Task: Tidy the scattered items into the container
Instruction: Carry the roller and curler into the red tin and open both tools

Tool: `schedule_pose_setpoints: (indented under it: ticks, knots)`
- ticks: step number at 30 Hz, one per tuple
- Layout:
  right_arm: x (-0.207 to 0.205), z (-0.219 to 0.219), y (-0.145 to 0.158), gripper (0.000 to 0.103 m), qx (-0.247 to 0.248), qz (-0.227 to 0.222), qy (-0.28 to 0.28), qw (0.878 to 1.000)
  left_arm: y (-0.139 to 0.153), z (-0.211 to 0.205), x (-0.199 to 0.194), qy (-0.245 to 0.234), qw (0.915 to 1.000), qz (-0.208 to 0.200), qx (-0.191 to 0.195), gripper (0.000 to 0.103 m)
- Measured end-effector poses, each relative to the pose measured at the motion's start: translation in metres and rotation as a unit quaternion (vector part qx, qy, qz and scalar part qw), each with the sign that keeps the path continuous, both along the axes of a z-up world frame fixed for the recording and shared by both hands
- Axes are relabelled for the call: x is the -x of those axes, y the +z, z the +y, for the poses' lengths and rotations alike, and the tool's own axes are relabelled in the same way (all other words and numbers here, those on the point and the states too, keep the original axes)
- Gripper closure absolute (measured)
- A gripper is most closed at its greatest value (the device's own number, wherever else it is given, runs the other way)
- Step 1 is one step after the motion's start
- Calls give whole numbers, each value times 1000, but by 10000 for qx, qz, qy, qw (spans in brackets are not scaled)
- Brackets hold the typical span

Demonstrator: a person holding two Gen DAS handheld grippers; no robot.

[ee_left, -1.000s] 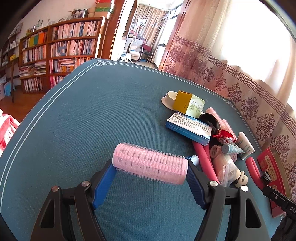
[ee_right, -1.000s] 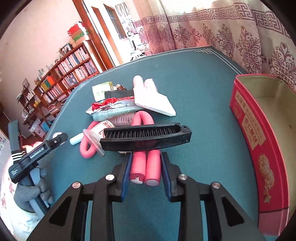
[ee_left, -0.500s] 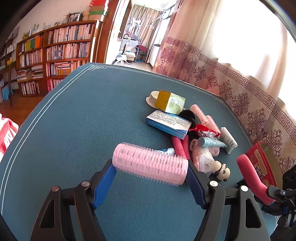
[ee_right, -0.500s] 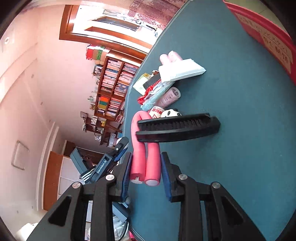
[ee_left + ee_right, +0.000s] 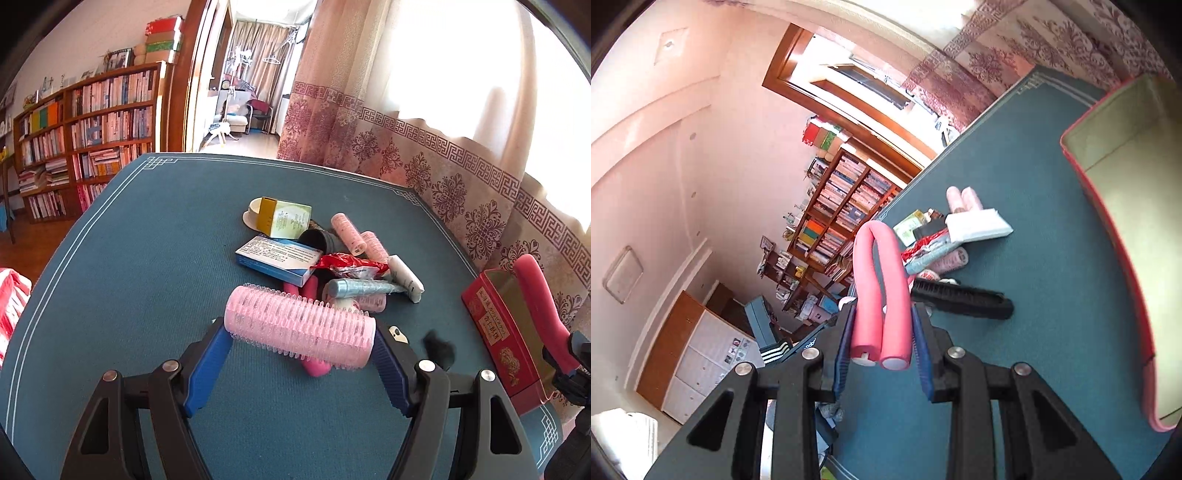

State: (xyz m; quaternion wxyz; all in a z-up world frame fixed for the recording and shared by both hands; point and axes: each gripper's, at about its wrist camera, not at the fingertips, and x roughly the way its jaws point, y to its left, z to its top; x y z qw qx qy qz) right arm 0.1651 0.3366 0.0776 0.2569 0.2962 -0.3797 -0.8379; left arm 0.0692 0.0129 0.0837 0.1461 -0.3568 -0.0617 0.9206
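A spiky pink cylindrical hair roller (image 5: 300, 326) is clamped endwise by the left hand-held gripper (image 5: 301, 354), partly hiding a pink foam stick (image 5: 314, 363). A bent pink foam curler rod (image 5: 882, 291) is pinched by the right hand-held gripper (image 5: 882, 341); the red rectangular box (image 5: 1123, 229) is cut off.

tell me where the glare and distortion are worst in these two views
Left wrist view: the window top right is blown out white, and the table edge bows from fisheye. Right wrist view: the frame is strongly tilted, the red box is smeared at the right edge, and the doorway is overexposed.
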Motion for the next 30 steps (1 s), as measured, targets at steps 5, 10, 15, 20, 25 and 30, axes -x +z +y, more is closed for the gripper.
schedule_pose_setpoints:
  ticks: [5, 10, 15, 20, 25, 30]
  knots:
    - [-25, 25, 23, 69, -2159, 1, -1829, 9591, 10, 34, -8, -397, 9992, 74, 77, 27]
    - [-36, 48, 21, 69, -3577, -383, -2672, 8940, 13, 86, -15, -998, 9948, 65, 179, 27]
    - [-39, 84, -7, 68, -3719, -902, -2792, 8807, 20, 148, -26, -1660, 9856, 152, 270, 27]
    - [-50, 103, -13, 68, -3812, -993, -2844, 8741, 28, 206, -35, -2215, 9741, 285, 352, 27]
    - [-61, 116, -10, 60, -3743, -961, -2975, 8730, 29, 258, -41, -2639, 9631, 290, 429, 27]
    - [-71, 123, -8, 49, -3675, -899, -3117, 8716, 23, 298, -45, -2947, 9542, 166, 493, 27]
